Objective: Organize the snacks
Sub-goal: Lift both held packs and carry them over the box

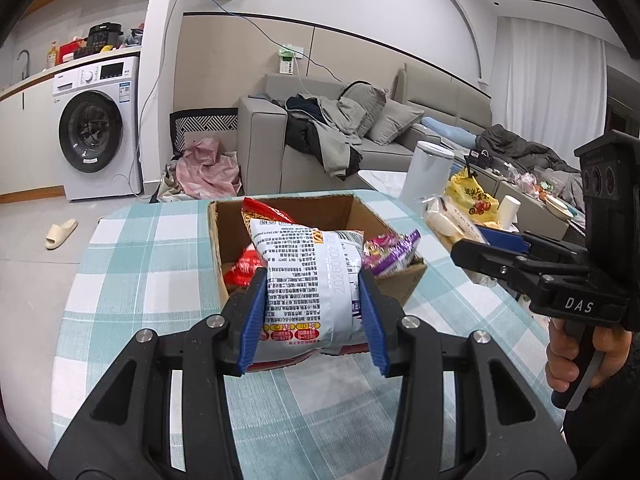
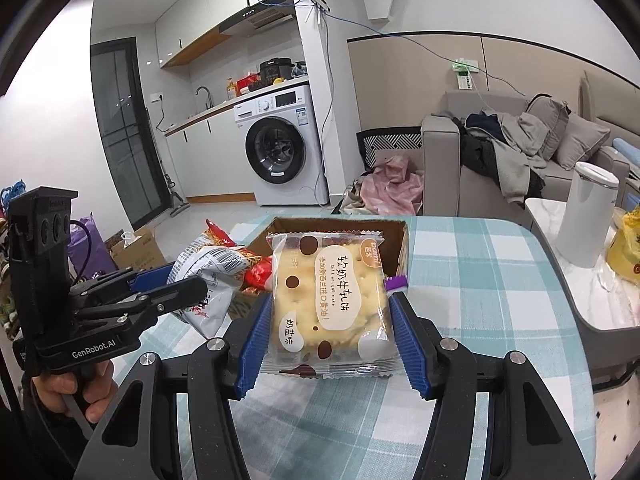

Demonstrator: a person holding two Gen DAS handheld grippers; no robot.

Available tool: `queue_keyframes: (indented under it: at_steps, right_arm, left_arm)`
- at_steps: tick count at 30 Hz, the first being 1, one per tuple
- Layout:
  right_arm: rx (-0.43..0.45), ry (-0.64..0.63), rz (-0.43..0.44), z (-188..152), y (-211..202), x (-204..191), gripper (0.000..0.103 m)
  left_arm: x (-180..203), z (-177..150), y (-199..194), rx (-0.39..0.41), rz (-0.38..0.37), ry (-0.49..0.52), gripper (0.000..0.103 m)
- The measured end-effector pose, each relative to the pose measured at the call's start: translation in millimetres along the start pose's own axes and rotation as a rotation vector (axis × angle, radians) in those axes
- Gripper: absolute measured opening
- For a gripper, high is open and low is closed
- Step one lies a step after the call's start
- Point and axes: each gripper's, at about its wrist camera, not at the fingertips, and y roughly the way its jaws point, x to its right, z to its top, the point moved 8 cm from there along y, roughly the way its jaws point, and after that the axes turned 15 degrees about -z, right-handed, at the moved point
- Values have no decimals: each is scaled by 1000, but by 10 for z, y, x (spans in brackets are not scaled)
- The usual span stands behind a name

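My left gripper (image 1: 314, 280) is shut on a white printed snack bag (image 1: 310, 280) and holds it above the near edge of an open cardboard box (image 1: 400, 280). The box holds a red packet (image 1: 244, 268) and a purple packet (image 1: 390, 250). My right gripper (image 2: 328, 304) is shut on a clear nougat cake pack (image 2: 330, 300), held in front of the same box (image 2: 340, 224). In the right wrist view the left gripper (image 2: 188, 284) holds the white bag (image 2: 208, 280) at the left. In the left wrist view the right gripper (image 1: 470, 248) holds the cake pack (image 1: 448, 224) at the right.
The box stands on a table with a teal checked cloth (image 1: 160, 240). A white canister (image 2: 584, 216) and a yellow bag (image 2: 626, 248) stand on a side table at the right. A sofa (image 1: 360, 136) and a washing machine (image 1: 96, 128) are behind.
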Motion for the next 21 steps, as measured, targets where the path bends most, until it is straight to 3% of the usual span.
queue_keyframes:
  at_steps: [21]
  right_arm:
    - [-1,26,-13,451,408,-60,59]
  left_arm:
    - [-347,507,446,32,66,-13,41]
